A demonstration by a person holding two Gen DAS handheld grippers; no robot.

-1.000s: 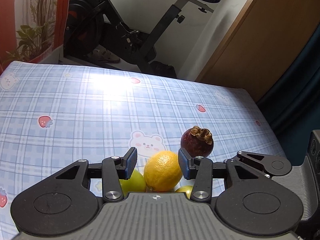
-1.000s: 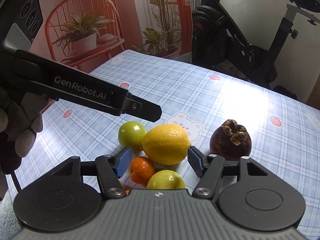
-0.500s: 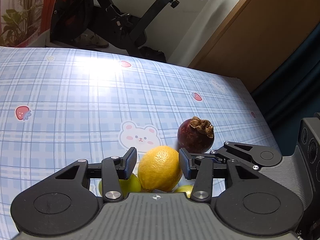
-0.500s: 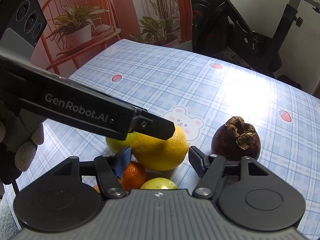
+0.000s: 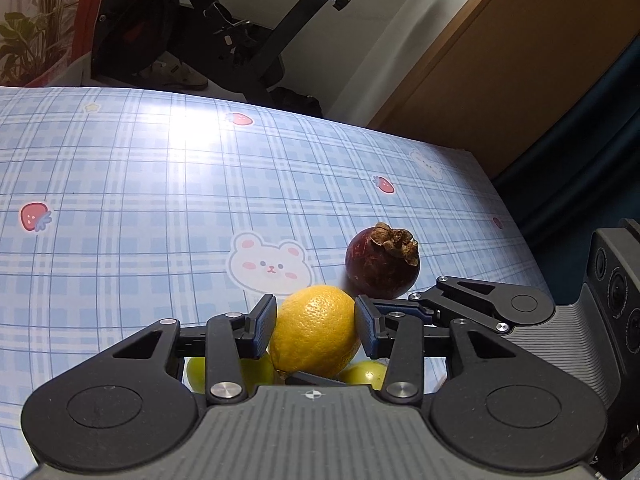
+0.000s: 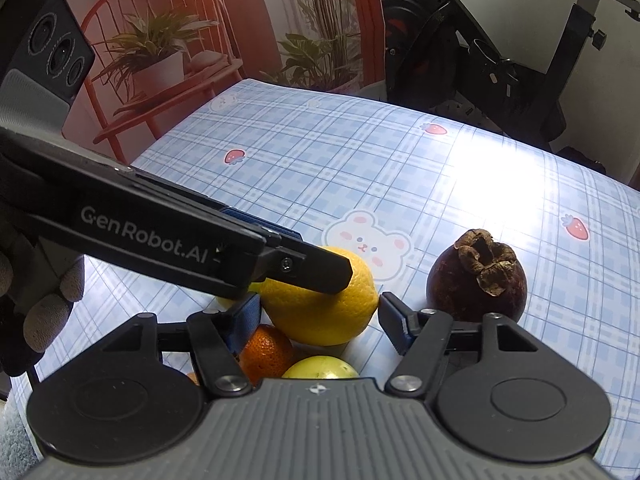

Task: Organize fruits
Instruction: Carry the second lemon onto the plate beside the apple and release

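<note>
A yellow lemon (image 5: 316, 332) (image 6: 320, 304) lies on the blue plaid tablecloth (image 5: 160, 208). My left gripper (image 5: 315, 326) has closed on the lemon, a pad touching each side. It reaches in from the left in the right wrist view (image 6: 308, 268). A dark purple mangosteen (image 5: 382, 264) (image 6: 478, 280) stands just right of the lemon. My right gripper (image 6: 320, 320) is open and empty, close behind the lemon. Its fingers (image 5: 480, 304) show in the left wrist view. A small orange (image 6: 266, 354) and green fruits (image 6: 322, 368) (image 5: 228, 372) lie near the lemon.
An exercise bike (image 6: 480, 60) stands beyond the table's far edge. A red chair with potted plants (image 6: 160, 72) stands at the left. A wooden door (image 5: 500, 60) and a dark curtain (image 5: 592, 152) stand at the right. The cloth (image 6: 400, 160) spreads beyond the fruits.
My left gripper has moved forward and closed its pads onto the lemon. My right gripper has moved closer to the fruits and stayed open.
</note>
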